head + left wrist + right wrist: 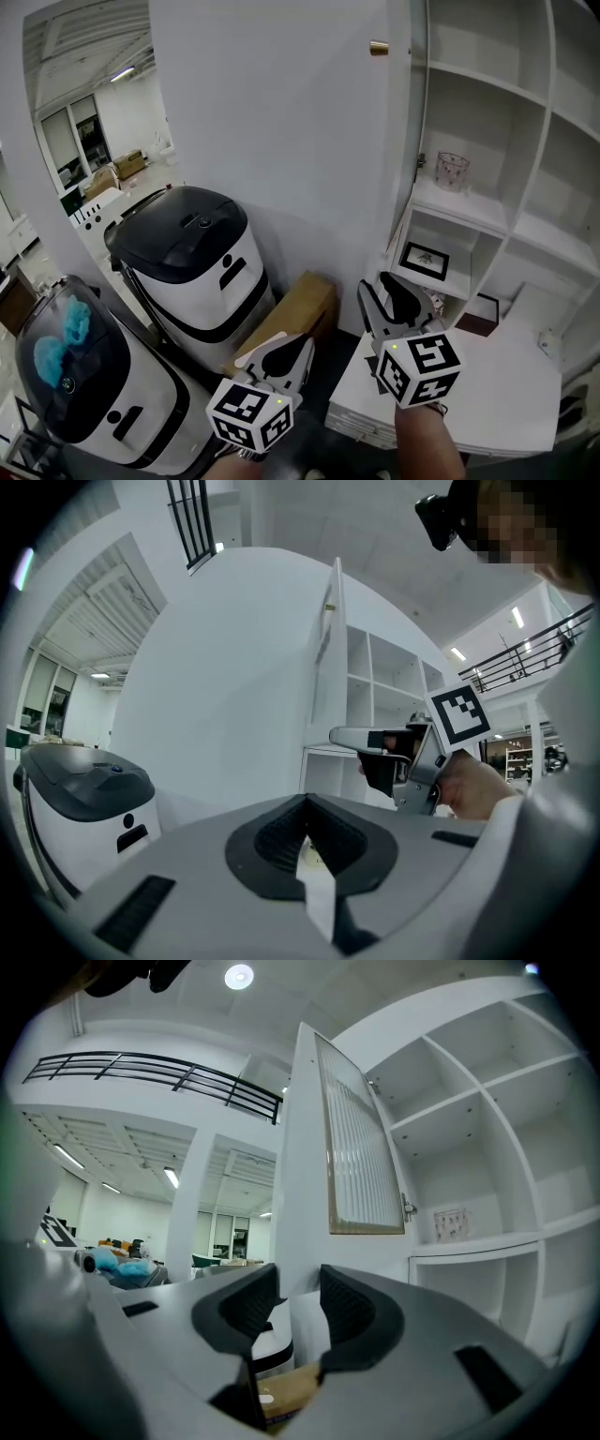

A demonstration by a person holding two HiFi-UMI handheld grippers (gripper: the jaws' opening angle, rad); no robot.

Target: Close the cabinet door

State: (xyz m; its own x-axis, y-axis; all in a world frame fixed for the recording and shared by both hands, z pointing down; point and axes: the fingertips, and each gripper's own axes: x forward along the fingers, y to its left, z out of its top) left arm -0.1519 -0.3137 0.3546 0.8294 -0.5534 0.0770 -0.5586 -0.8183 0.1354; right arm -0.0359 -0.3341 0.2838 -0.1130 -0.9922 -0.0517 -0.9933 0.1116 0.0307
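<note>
Door [305,1166] stands wide open. Right gripper [298,1290] jaws parted, empty; left gripper [305,808] clenched on nothing. Risk: pushing the ribbed pane [361,1147], or glancing off the door's edge.

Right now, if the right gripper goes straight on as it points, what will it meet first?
Most likely the open cabinet door: its free edge stands in line with the gap between the right gripper's fingers. Depth is unclear.
</note>
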